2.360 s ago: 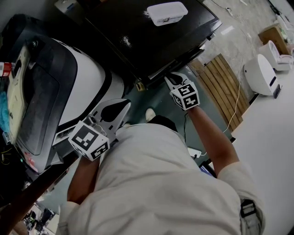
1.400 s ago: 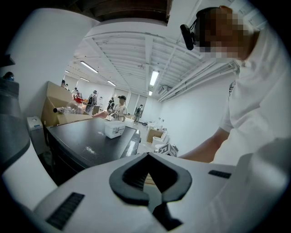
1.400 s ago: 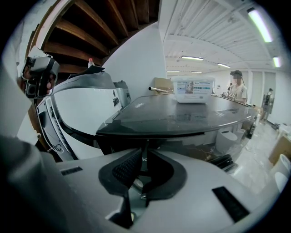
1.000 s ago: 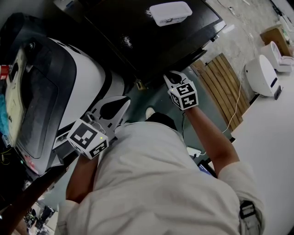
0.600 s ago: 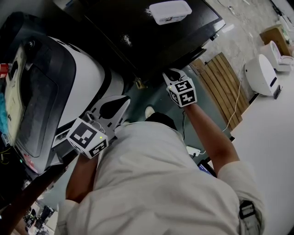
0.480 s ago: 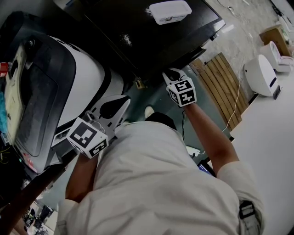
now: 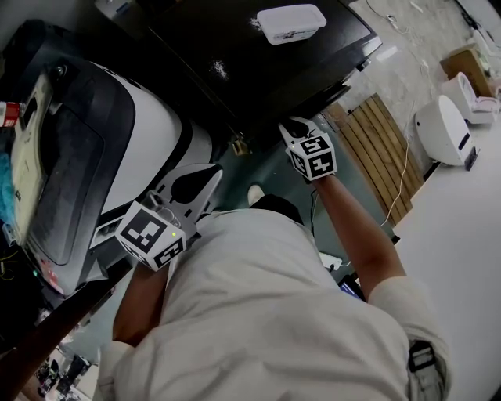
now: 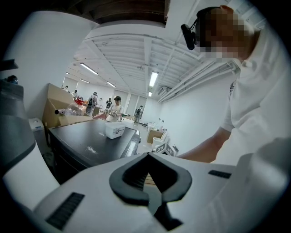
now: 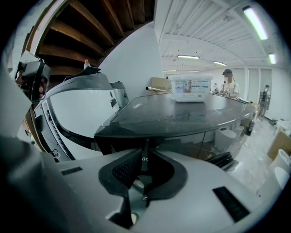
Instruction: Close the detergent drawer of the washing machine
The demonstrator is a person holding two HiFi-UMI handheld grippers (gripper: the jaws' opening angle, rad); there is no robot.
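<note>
When seen from head view, looks like large open workroom w/ smooth grey-green floor (image 7: pixel 270 164), pale and marbled further off. Holds glossy black rectangular table (image 7: pixel 258 70) at top, w/ white lidded plastic box (image 7: pixel 291 23) on it. Brown wooden slat panel (image 7: pixel 387 149) flat on floor at right. At left of same view, next to table: white rounded washing machine (image 7: pixel 149 133) w/ dark grey top lid (image 7: pixel 70 172), smooth plastic shell. Detergent drawer not to be picked out w/ certainty in any view, so cannot tell if pushed in or not.

Left gripper (image 7: pixel 213 175), white plastic w/ black-and-white marker cube, near machine's front; contact not clear from above. Right gripper (image 7: pixel 290 125) above floor, by table's near edge.

Only in left gripper view: white ceiling w/ beams and strip lights (image 8: pixel 152 79), people (image 8: pixel 117 102) far back in room, box & table from the side. Left gripper (image 8: pixel 148 155) there w/ jaws pressed together at tips, nothing between, black ribbed pads round a diamond-shaped gap.

Only in right gripper view: dark wooden beams (image 9: pixel 91 27) overhead, machine's white flank (image 9: pixel 79 109), table's curved-looking edge. Right gripper (image 9: pixel 144 144) likewise pressed together, empty.
</note>
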